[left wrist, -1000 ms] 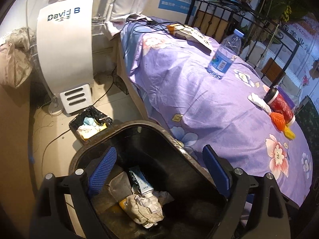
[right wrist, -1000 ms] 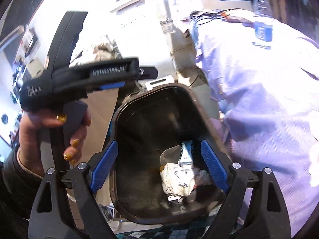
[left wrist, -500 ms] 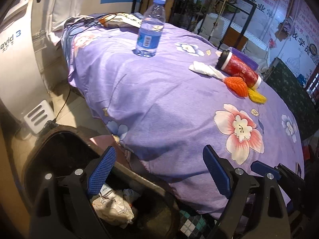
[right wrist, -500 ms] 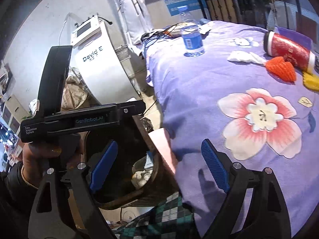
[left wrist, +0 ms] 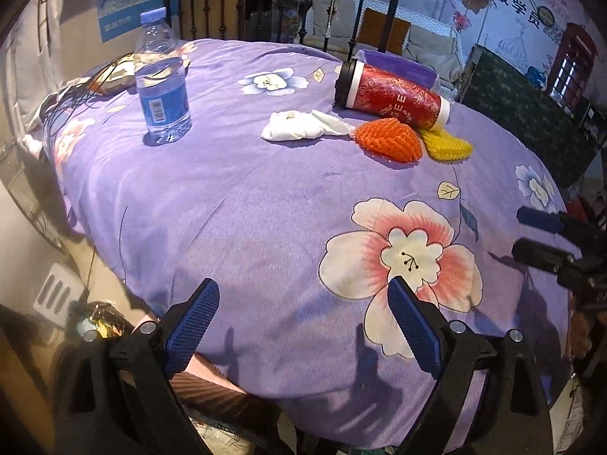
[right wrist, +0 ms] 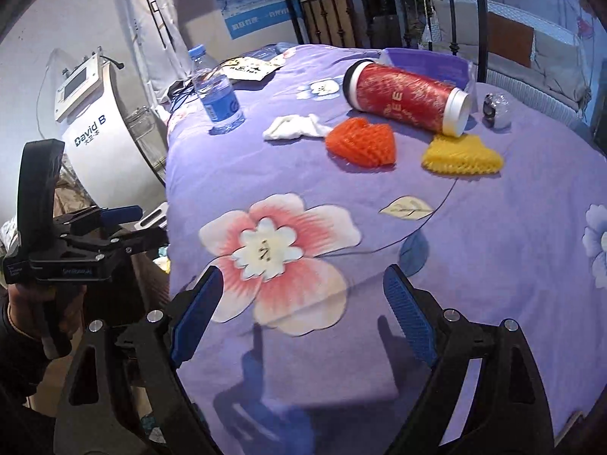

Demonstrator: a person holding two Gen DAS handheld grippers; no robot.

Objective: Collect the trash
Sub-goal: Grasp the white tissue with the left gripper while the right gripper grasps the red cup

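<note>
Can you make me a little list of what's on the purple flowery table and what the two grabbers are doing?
table cover: purple cloth with flowers
standing up: water bottle
lying on its side: red cup
crumpled: white tissue, beside the cup
foam nets: orange net and yellow net, side by side in front of the cup
left gripper: open, holding nothing, over the near edge of the table
right gripper: open, holding nothing, over the big pink flower
trash left to pick up: tissue and both nets, at least

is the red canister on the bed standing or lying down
Lying down. The red canister rests on its side on the purple bedspread, its white end by the yellow foam net.
</note>
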